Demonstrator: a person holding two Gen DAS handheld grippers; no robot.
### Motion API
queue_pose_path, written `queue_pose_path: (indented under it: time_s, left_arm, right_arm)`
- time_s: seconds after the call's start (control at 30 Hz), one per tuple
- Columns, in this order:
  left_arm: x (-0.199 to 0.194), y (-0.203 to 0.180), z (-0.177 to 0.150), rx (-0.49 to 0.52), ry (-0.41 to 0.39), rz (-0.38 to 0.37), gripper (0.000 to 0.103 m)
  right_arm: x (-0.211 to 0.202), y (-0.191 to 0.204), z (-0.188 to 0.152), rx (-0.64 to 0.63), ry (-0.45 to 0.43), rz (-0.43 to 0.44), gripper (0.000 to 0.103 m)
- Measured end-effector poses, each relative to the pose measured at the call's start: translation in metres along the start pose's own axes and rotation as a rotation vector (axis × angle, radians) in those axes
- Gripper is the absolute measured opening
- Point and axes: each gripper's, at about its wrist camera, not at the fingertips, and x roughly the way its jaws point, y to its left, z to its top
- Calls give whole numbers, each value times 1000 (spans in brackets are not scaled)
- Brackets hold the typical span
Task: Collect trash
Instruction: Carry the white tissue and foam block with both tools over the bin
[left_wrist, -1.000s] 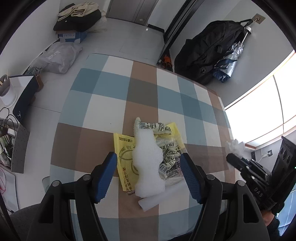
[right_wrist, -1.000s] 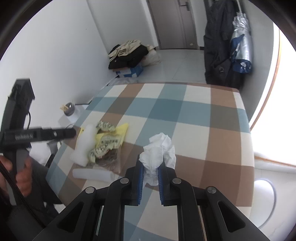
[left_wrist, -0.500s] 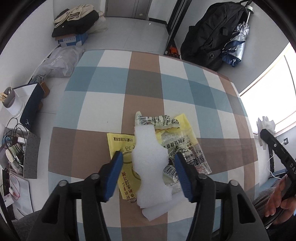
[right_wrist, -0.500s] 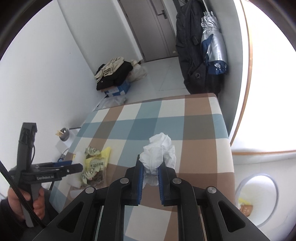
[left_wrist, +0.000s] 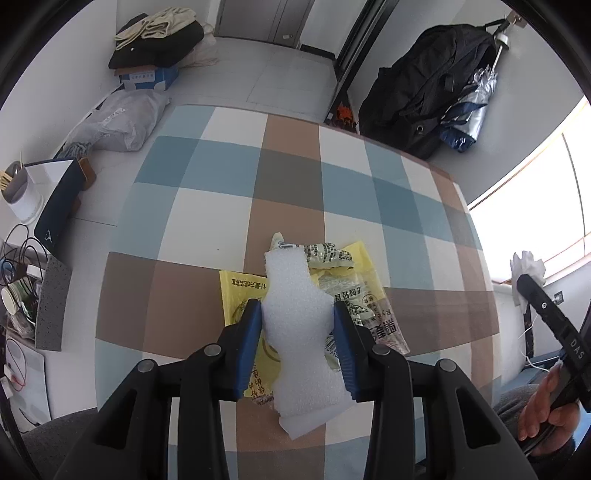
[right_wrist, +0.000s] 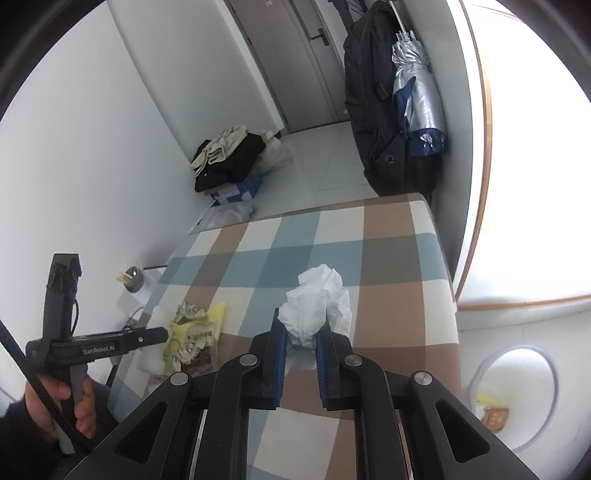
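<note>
White walls and a pale tiled floor surround a worktop (left_wrist: 229, 192) covered in a blue, brown and cream check. On the floor lie a pile of clothes (left_wrist: 155, 33) on a box and a grey plastic bag (left_wrist: 118, 122); a black bag (left_wrist: 424, 88) and a silver umbrella (left_wrist: 469, 110) hang on the wall.

Left wrist view: the left gripper (left_wrist: 297, 321) points steeply down at a white foam sheet (left_wrist: 295, 325) lying on a yellow plastic bag (left_wrist: 243, 295) and printed wrappers (left_wrist: 354, 295) on the near part of the worktop. Its 2 blue fingers (left_wrist: 249, 339) are closing, with the foam sheet between them and both pads already against its edges.

Right wrist view: the right gripper (right_wrist: 301, 347) is clamped on a crumpled white tissue (right_wrist: 314, 306), held clear above the worktop. To the lower right, on the floor beside the worktop, stands a white bin (right_wrist: 517, 391) with yellow and brown scraps inside. The person's left hand (right_wrist: 79, 402) grasps the handle of the left gripper at the left edge, beside the yellow bag and wrappers. A cup of sticks (right_wrist: 135, 282) stands off the worktop's left edge.
</note>
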Motion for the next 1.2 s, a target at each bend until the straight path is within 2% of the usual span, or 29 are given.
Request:
queue_pose_path:
  time_s: [0.17,0.37,0.53,0.73,0.87,1.03,1.2]
  left_arm:
    - [-11,2,-1,-3,-32,-19,33]
    - [-27,-10,-4,50,-79,-52,33]
    - [-45,-15,-8,86,-125,-62,33]
    - [-75,-19,-10,90,-199,-100,33]
    - [-94,-27,-14,109,-238,-130,33]
    - [-120,-48,-17,180,-296,-165,33]
    - [-134,-67,-11,193,-316,-199,33]
  right_arm:
    - [-6,3,-4,19,-4,27,13]
    - [-16,20,-13,-16,-17,47,13]
    - [-20,26,-25,14,11,89,13]
    - [-33,43,-39,-12,26,140,13]
    - [-41,57,-45,-45,35,134,13]
    - [-68,65,-47,-54,-1,145,13]
    - [-100,66,-38,-65,-58,136,13]
